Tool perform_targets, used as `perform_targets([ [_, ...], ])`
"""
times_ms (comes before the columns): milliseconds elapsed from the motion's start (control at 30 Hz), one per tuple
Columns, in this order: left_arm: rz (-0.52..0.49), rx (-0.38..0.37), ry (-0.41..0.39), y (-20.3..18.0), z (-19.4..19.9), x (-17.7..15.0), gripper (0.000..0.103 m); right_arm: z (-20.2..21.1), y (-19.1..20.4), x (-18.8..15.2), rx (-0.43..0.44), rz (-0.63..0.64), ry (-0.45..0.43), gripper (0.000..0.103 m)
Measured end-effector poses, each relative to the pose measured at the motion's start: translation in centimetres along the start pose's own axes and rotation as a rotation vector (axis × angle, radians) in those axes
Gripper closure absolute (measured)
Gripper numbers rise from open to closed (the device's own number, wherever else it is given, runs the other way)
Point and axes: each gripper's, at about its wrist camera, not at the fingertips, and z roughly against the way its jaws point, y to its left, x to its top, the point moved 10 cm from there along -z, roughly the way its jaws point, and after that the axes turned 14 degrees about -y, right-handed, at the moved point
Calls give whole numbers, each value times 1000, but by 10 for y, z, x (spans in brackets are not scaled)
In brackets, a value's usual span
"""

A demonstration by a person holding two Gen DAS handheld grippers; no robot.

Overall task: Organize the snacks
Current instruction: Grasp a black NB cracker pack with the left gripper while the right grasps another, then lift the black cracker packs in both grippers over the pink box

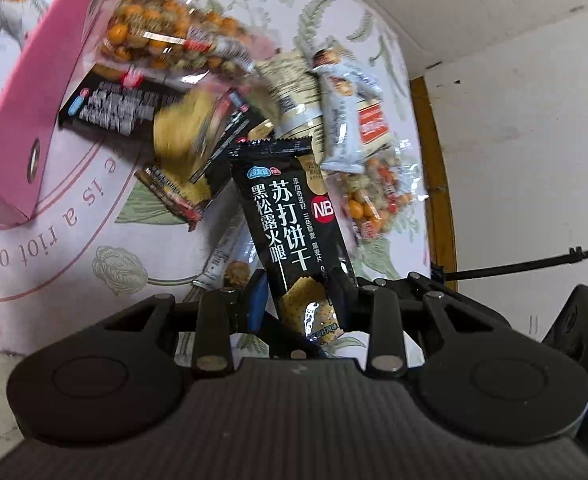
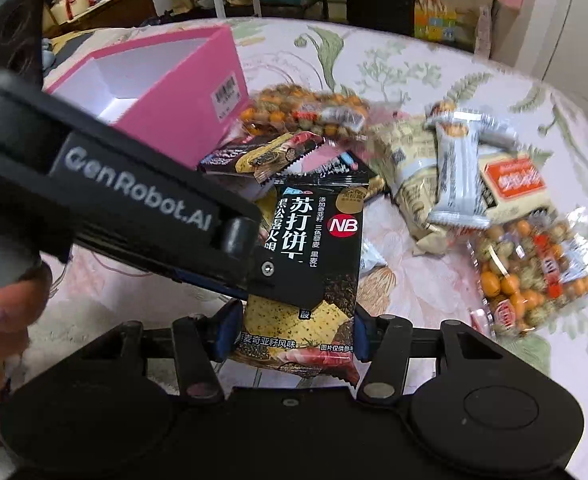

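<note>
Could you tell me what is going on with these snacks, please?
A person works two handheld tools. The left tool and the right tool each grip a black cracker packet, lifted above the floral tablecloth. More snack packs lie in a loose pile beside an open pink box.

Black soda-cracker packet (image 2: 318,248) held upright above scattered snack packets (image 2: 454,168), near open pink box (image 2: 197,92).

The glossy black plastic cracker packet (image 2: 318,248) bears white characters and a red round badge. The rectangular cardboard box (image 2: 181,92) is pink outside, white inside. The bench's cloth (image 2: 394,64) is pale with green leaf prints.
</note>
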Motion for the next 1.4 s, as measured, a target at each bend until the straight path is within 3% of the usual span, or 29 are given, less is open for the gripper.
perform_targets([
  [200, -51, -15, -28, -17, 24, 5, 72, 22, 5, 16, -13, 34, -63, 44],
  [633, -170, 44, -16, -21, 95, 1, 68, 61, 59, 36, 40, 135, -27, 48],
  [867, -209, 90, -100, -3, 146, 25, 68, 65, 100, 71, 94, 208, -81, 48],
  [1133, -208, 168, -196, 60, 182, 97, 67, 18, 151, 131, 223, 231, -165, 48],
  [1400, -165, 275, -181, 139, 169, 147, 66, -63, 188, 158, 357, 159, -117, 48],
])
